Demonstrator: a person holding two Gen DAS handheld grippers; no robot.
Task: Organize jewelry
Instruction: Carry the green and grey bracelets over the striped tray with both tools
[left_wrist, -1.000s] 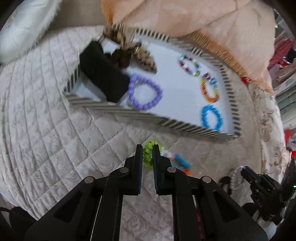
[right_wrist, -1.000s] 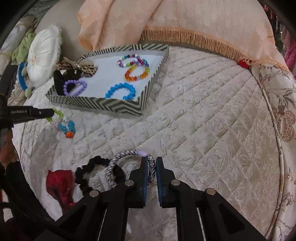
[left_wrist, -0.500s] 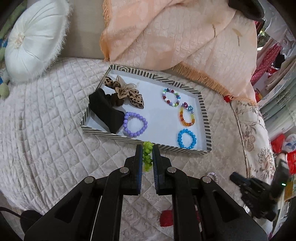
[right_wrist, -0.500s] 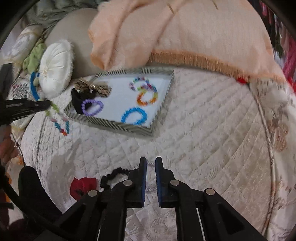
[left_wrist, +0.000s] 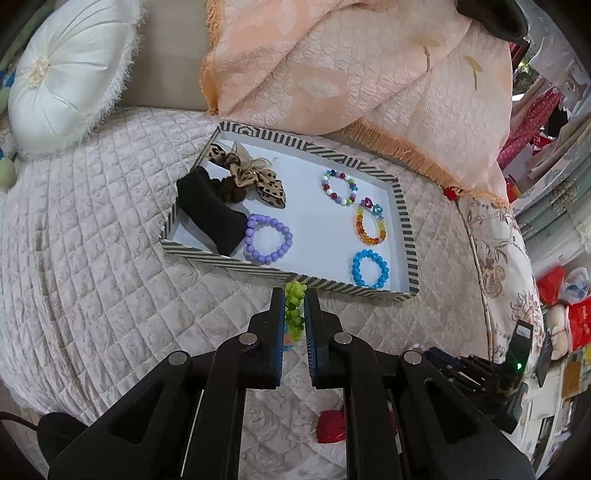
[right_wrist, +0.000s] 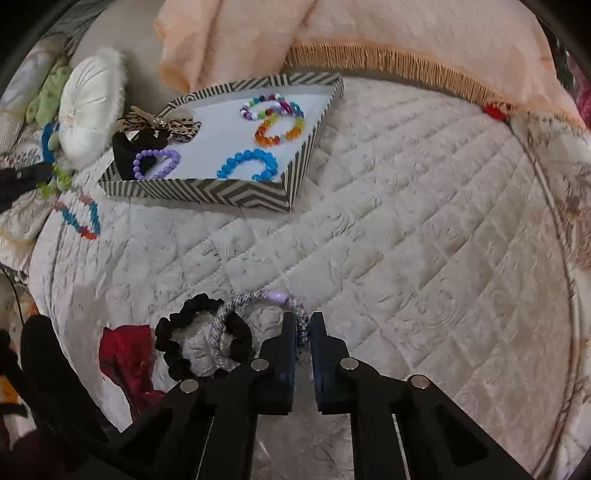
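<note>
My left gripper (left_wrist: 294, 308) is shut on a green beaded bracelet (left_wrist: 294, 314) and holds it in the air just short of the striped tray's (left_wrist: 303, 275) near rim. From the right wrist view the bracelet (right_wrist: 79, 214) dangles from that gripper, with blue and orange beads below. The tray holds purple (left_wrist: 268, 239), blue (left_wrist: 369, 268), orange (left_wrist: 370, 226) and multicolour (left_wrist: 340, 186) bracelets, a leopard bow (left_wrist: 251, 175) and a black pouch (left_wrist: 208, 210). My right gripper (right_wrist: 303, 328) is shut on a grey-lilac braided bracelet (right_wrist: 255, 325) near the quilt.
A black scrunchie (right_wrist: 195, 339) and a red cloth item (right_wrist: 125, 354) lie on the quilt (right_wrist: 406, 240) beside the braided bracelet. A white round cushion (left_wrist: 62, 74) sits at the back left. A peach fringed blanket (left_wrist: 362, 66) lies behind the tray.
My left gripper lifted the green bracelet off the quilt and holds it before the tray. My right gripper rose and then came back down, still gripping the braided bracelet.
</note>
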